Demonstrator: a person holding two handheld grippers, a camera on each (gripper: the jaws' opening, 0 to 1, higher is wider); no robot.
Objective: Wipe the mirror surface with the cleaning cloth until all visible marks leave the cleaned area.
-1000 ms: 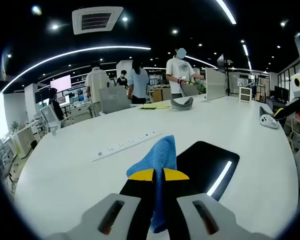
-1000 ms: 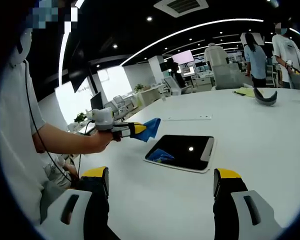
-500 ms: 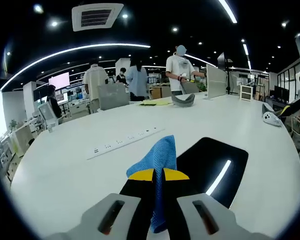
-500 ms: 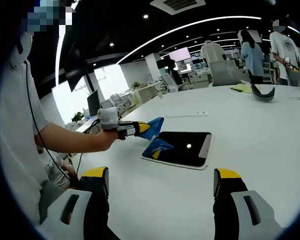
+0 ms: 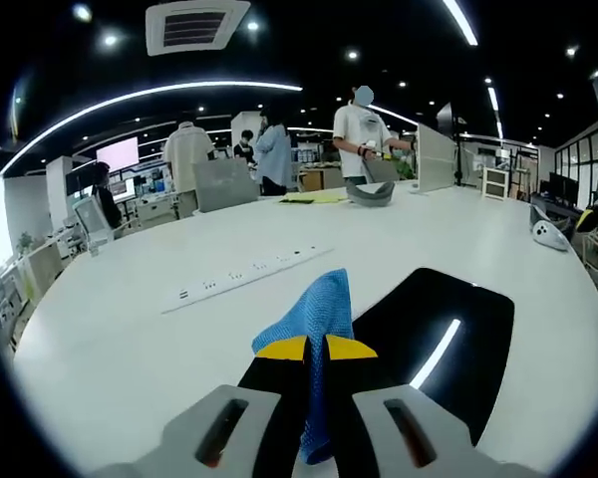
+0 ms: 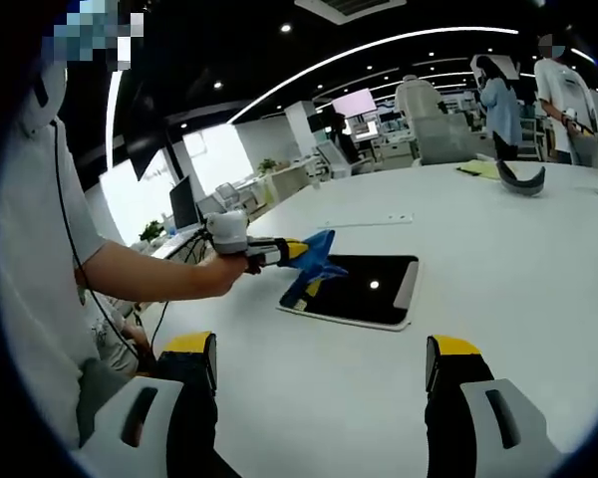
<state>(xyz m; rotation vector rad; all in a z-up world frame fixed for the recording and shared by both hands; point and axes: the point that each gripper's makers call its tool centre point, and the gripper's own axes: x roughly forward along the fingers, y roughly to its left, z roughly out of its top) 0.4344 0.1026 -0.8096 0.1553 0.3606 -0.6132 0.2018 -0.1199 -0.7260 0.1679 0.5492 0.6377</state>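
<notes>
Between the closed jaws of your left gripper [image 5: 315,348] you are pinching the blue cleaning cloth [image 5: 317,317], its free end fanning up past the yellow tips. In the right gripper view that same left gripper [image 6: 297,249] is reaching in from the left on your outstretched arm [image 6: 149,275], and the cloth [image 6: 315,257] is now hanging over the near left corner of the mirror [image 6: 364,287], with its blue reflection showing in the glass below it. A second ago the cloth was short of the mirror's edge; half a second ago it was just reaching the corner, so you are carrying it further in over the dark surface. In the left gripper view the mirror [image 5: 448,329] is sitting just beyond and to the right of the jaws, reflecting a bright ceiling strip, and it is taking up more of the view than before as you are closing in.

Your right gripper [image 6: 324,363] is hovering with its jaws spread wide apart, gripping nothing, well back from the mirror over the white table [image 6: 498,259].

Farther out, a white power strip [image 5: 241,273] is lying on the table beyond the cloth, and several people [image 5: 364,134] are standing at the far side.
</notes>
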